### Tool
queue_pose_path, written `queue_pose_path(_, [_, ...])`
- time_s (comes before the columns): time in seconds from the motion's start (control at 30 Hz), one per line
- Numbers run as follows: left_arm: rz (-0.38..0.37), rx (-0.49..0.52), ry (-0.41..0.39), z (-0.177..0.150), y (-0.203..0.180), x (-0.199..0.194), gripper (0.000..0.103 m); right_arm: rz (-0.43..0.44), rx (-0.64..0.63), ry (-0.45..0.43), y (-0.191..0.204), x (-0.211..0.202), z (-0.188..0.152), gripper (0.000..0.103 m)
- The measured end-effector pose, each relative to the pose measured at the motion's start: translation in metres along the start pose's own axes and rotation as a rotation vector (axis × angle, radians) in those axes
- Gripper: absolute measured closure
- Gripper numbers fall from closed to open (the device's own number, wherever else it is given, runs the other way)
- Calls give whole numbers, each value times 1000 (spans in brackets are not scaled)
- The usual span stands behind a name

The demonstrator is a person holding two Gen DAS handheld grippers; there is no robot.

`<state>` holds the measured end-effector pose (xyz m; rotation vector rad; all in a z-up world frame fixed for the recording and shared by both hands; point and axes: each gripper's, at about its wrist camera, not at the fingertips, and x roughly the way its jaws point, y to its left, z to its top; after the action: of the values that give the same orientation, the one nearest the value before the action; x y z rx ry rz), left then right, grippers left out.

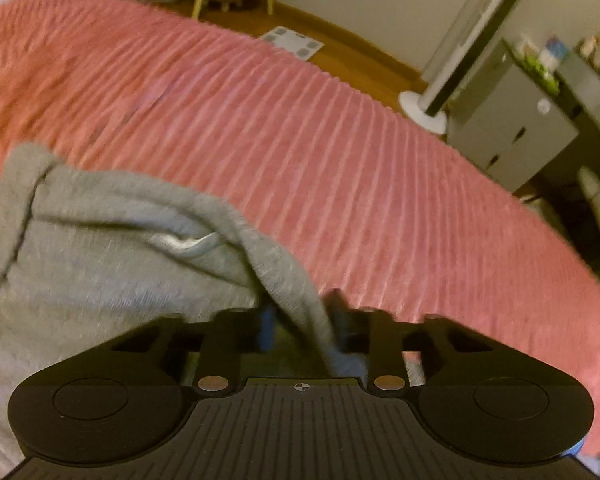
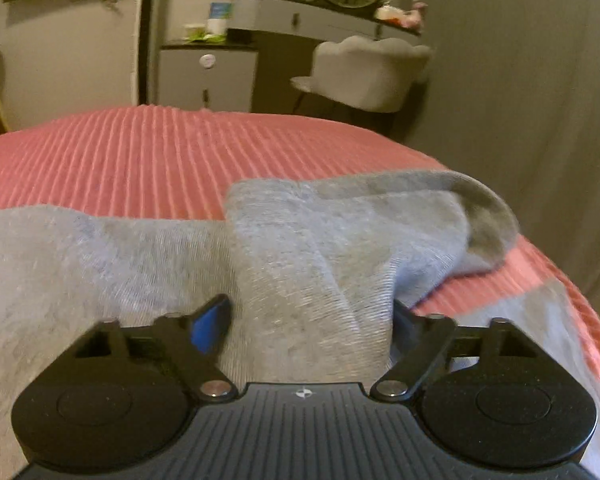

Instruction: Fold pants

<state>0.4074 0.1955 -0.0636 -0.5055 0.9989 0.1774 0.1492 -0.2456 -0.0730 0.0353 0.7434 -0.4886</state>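
The grey pants (image 1: 112, 248) lay bunched on the pink bed (image 1: 340, 160). The left tool (image 1: 300, 320) was pinched narrow on a thin ridge of cloth. The right tool (image 2: 312, 320) stood wide around a thick fold, not squeezing it. That thin pinch might slip out, and one-sided pulling could drag the pants crooked.

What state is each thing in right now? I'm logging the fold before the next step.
Grey pants: lying bunched on the bed, one part turned over, not folded flat.
Left gripper: shut on a fold of the pants.
Right gripper: jaws apart, a ridge of pants between them.
Pink bedspread: spread over the bed.
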Motion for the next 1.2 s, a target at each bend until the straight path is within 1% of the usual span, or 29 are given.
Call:
queue_pose_path(0.03, [-42, -50, 10, 0, 9, -3, 91, 14, 3, 6, -3, 1, 7, 66])
queue_pose_path(0.07, [-66, -83, 9, -2, 16, -7, 92, 7, 13, 10, -8, 0, 13, 79])
queue_pose_path(0.1, [-80, -101, 4, -3, 20, -13, 93, 6, 35, 17, -15, -1, 20, 89])
queue_pose_path(0.13, [-94, -104, -7, -5, 23, -21, 93, 37, 84, 27, -27, -2, 25, 92])
queue_pose_path(0.2, [-133, -100, -45, -13, 28, -47, 93, 76, 164, 43, -47, -7, 30, 95])
queue_pose_path(0.27, [-194, -93, -102, -26, 39, -86, 93, 67, 263, -10, -72, -32, 31, 95])
queue_pose_path(0.3, [-226, -84, -123, -36, 45, -106, 93, 86, 329, -50, -88, -51, 30, 95])
queue_pose_path(0.33, [-247, -80, -139, -47, 53, -126, 93, 119, 393, -88, -104, -72, 27, 95])
queue_pose_path(0.4, [-278, -58, -201, -80, 72, -174, 93, 131, 464, -162, -129, -111, 15, 95])
queue_pose_path(0.47, [-305, -54, -227, -119, 96, -210, 93, 149, 536, -195, -153, -145, -9, 95])
queue_pose_path(0.5, [-314, -72, -218, -138, 110, -218, 92, 158, 574, -188, -163, -152, -23, 95])
queue_pose_path(0.53, [-304, -96, -192, -161, 126, -221, 91, 162, 617, -161, -174, -156, -39, 94])
queue_pose_path(0.6, [-245, -104, -136, -202, 146, -213, 91, 149, 672, -65, -186, -149, -74, 93])
queue_pose_path(0.63, [-212, -77, -97, -222, 155, -204, 90, 121, 684, -6, -188, -139, -89, 92])
queue_pose_path(0.7, [-151, -67, -54, -246, 168, -190, 89, 74, 708, 115, -190, -112, -121, 91])
queue_pose_path(0.73, [-143, -69, -60, -251, 175, -186, 85, 83, 738, 105, -192, -110, -130, 91])
queue_pose_path(0.77, [-168, -89, -78, -253, 182, -186, 85, 94, 765, 77, -194, -112, -133, 89])
queue_pose_path(0.8, [-192, -126, -85, -251, 189, -187, 82, 106, 778, 81, -195, -112, -130, 83])
queue_pose_path(0.83, [-195, -163, -99, -245, 192, -190, 73, 126, 793, 77, -196, -114, -131, 64])
queue_pose_path(0.87, [-184, -174, -126, -244, 199, -197, 65, 163, 818, 64, -198, -115, -131, 51])
queue_pose_path(0.9, [-160, -174, -158, -237, 200, -200, 53, 197, 843, 53, -202, -116, -133, 34])
queue_pose_path(0.93, [-122, -176, -188, -230, 201, -201, 44, 216, 864, 42, -199, -116, -137, 32])
queue_pose_path(0.97, [-88, -176, -219, -220, 201, -201, 40, 212, 867, 38, -198, -115, -139, 32])
queue_pose_path(1.0, [-76, -181, -240, -212, 204, -200, 39, 208, 852, 36, -194, -114, -141, 31])
queue_pose_path(1.07, [-58, -235, -239, -196, 214, -189, 43, 203, 795, 31, -186, -111, -139, 25])
queue_pose_path(1.1, [-54, -280, -222, -190, 219, -182, 48, 205, 774, 23, -183, -109, -137, 20])
queue_pose_path(1.13, [-57, -318, -204, -186, 223, -176, 62, 204, 752, 22, -178, -108, -135, 19])
queue_pose_path(1.17, [-59, -340, -191, -180, 224, -172, 69, 194, 727, 32, -175, -108, -132, 19])
queue_pose_path(1.2, [-61, -344, -181, -177, 226, -174, 79, 182, 718, 52, -173, -108, -128, 21])
